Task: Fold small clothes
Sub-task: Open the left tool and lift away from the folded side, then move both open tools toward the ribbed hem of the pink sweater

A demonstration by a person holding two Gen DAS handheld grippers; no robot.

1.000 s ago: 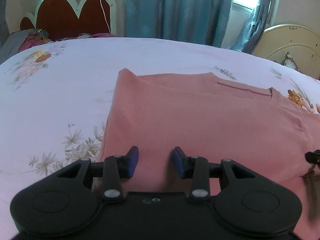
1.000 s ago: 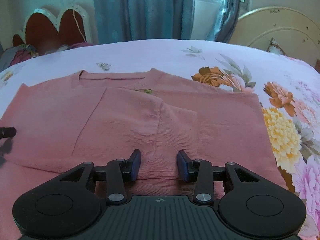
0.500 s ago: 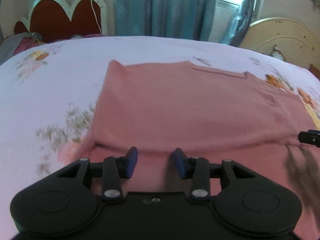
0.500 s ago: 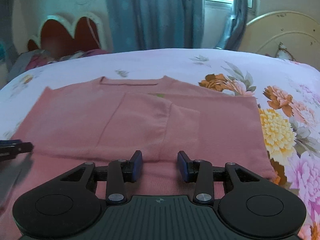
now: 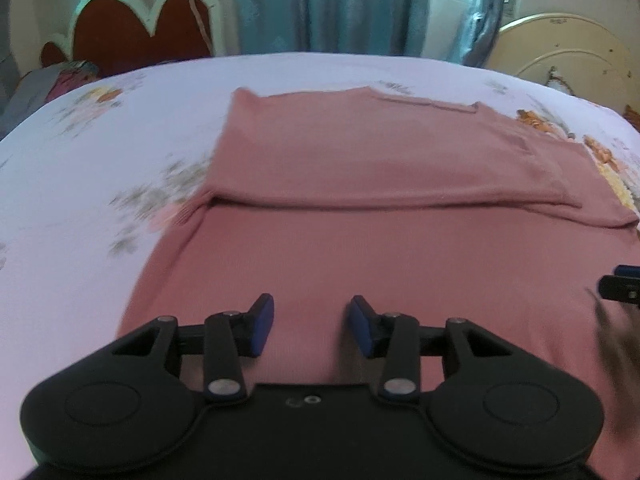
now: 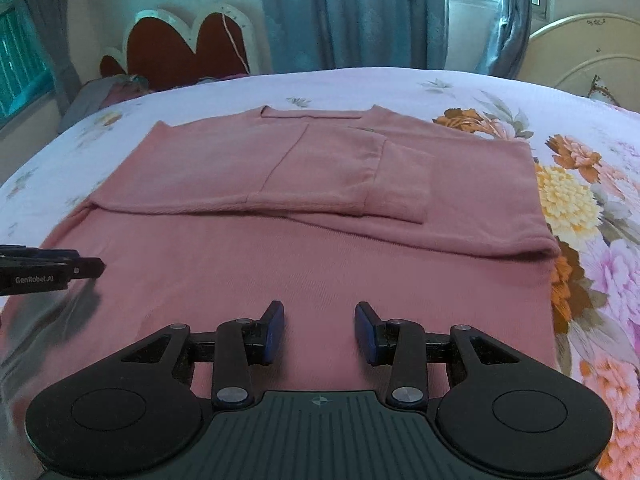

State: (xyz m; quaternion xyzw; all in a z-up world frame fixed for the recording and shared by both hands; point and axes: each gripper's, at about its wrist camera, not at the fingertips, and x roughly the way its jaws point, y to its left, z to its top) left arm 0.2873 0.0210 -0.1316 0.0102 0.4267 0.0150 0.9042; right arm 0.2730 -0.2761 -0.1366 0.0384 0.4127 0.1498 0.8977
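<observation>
Pink sweater [image 6: 320, 264] is lying flat beneath both spread, empty grippers, left [image 5: 312, 330] and right [image 6: 320, 332]; only right view is showing folded sleeves.

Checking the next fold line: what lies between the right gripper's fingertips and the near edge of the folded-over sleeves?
Only a bare stretch of the pink sweater; nothing else lies between the right gripper and the folded sleeves, as the right wrist view shows.

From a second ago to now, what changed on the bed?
Both grippers, left and right, drew back toward the near hem of the pink top, exposing its lower half. Nothing gripped or released; jaws stay apart and empty. The folded sleeves and bedsheet lie unchanged.
</observation>
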